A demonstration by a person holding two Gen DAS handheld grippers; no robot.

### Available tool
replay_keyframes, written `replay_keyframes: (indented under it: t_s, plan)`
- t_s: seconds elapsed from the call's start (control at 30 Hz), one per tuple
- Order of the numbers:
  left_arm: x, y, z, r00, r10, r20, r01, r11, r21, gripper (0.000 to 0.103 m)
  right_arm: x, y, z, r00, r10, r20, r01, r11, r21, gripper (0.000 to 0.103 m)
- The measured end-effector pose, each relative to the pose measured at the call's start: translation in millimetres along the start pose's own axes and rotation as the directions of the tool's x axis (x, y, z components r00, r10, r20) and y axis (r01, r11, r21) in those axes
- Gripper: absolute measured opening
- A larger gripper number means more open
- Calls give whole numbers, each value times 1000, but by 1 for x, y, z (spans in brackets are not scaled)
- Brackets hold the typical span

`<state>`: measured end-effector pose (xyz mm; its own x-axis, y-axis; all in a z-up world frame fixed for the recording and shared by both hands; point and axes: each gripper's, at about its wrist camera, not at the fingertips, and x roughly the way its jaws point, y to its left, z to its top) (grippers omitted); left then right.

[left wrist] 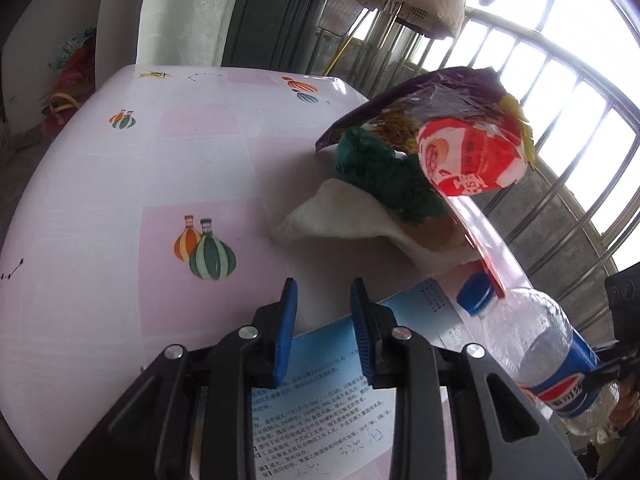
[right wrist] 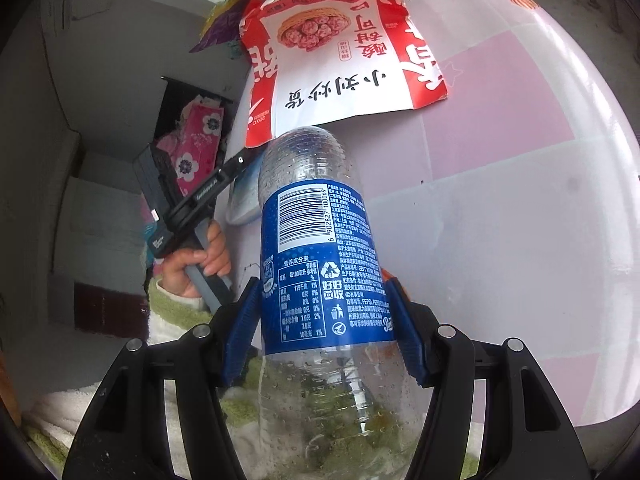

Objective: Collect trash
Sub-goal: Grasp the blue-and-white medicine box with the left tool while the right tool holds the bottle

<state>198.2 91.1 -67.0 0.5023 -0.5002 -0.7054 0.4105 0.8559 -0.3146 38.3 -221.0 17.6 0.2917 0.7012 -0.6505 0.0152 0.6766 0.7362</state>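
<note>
My right gripper (right wrist: 320,280) is shut on a clear Pepsi bottle (right wrist: 316,220) with a blue label, gripped around its middle and held above the pink table (right wrist: 520,220). That bottle (left wrist: 532,344) shows at the lower right of the left wrist view, its blue cap touching a red-and-white snack bag (left wrist: 468,156). The bag leans on a pile with a purple wrapper (left wrist: 432,96), crumpled green material (left wrist: 384,172) and white tissue (left wrist: 340,216). My left gripper (left wrist: 324,292) is open over a blue printed leaflet (left wrist: 320,400), with nothing between its pads.
A person's hand (right wrist: 200,264) grips the left tool's handle. Metal window railing (left wrist: 560,92) runs beyond the table's right edge. A dark cabinet (left wrist: 276,20) stands behind the table. A pink floral box (right wrist: 196,140) sits on the left.
</note>
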Motion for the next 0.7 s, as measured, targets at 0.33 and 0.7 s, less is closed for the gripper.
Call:
replay_keyframes:
  t_s: [0.33,0.7]
  plan:
    - [-36,15,-41,992,35,-123,-55,985,-166,26,17,5,-6,999,24,-39,-25,999,-22,58]
    - [-76,38,-80,993,7,-116,-50,929,-366,26,69,39,15,996,27,-88,-32,998,-56,57]
